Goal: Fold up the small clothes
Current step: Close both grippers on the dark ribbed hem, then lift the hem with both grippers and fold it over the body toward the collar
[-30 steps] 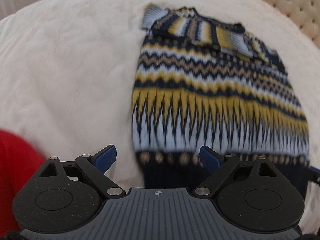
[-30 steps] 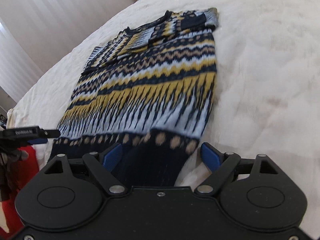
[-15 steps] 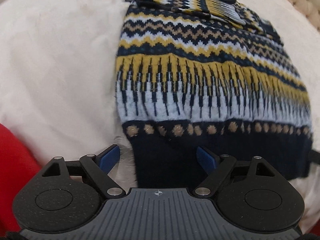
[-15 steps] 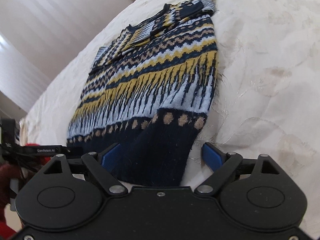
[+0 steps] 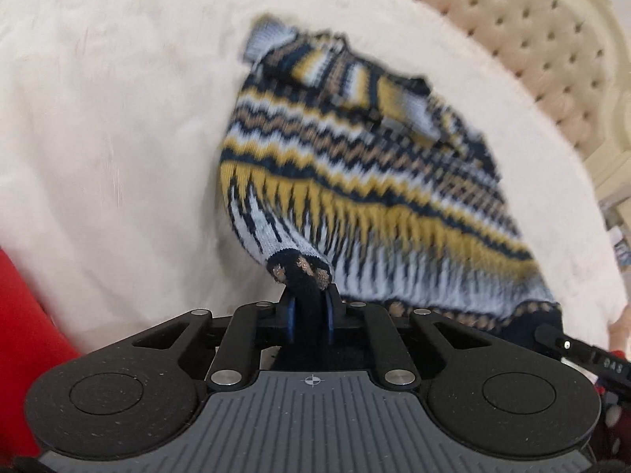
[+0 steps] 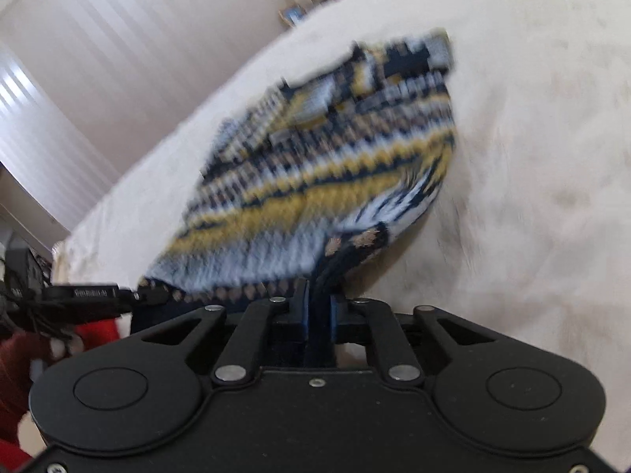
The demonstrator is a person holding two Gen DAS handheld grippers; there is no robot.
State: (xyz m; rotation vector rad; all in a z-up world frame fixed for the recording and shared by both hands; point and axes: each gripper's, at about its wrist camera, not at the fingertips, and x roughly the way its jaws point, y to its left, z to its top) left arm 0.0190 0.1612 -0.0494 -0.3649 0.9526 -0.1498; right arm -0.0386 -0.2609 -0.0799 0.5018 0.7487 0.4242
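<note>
The small knitted sweater (image 5: 355, 181), patterned in navy, mustard yellow, tan and pale blue zigzag bands, lies on the cream fleecy bedcover (image 5: 118, 118) of a bed with a tufted beige headboard (image 5: 532, 39) behind it. Its sleeves appear already folded in across the chest near the collar, though blur makes that hard to confirm. Its far, collar end rests on the cover, while the near, navy hem end is gathered up off it.

The left gripper (image 5: 309, 315) has just been closing its jaws and now pinches the left corner of the navy hem between its blue pads. The right gripper (image 6: 318, 311) has likewise just been closing, and its jaws clamp the opposite hem corner, the dark rib bunched between them. In the right wrist view the other gripper's tip shows at the far hem corner, with a red sleeve (image 6: 23, 354) below it.

So the task stands partway: the sleeve tucks look done and both hem corners are secured. What is left, judging from this, is carrying the hem up toward the collar to halve the body, letting go, and smoothing the bundle.
</note>
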